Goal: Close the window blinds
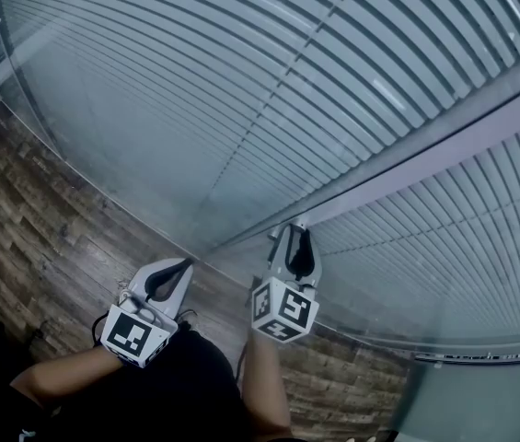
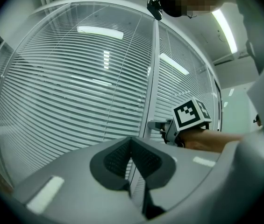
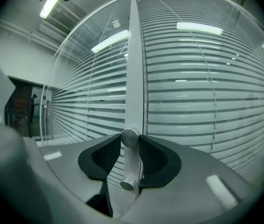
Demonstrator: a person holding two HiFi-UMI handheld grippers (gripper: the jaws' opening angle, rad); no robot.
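Only the right gripper view shows the metal knob (image 3: 130, 137) on the window post, pinched between the right gripper (image 3: 130, 140) jaws. The left gripper (image 2: 131, 141) jaws are pressed together, empty. The blinds (image 1: 241, 90) hang behind glass on both sides of the post.

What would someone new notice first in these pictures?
Pale slatted blinds behind glass fill nearly every view, split by a light frame post. At that post, the right gripper is closed on a small metal knob. The left gripper hangs shut and empty over the wood floor, lower left in the head view.
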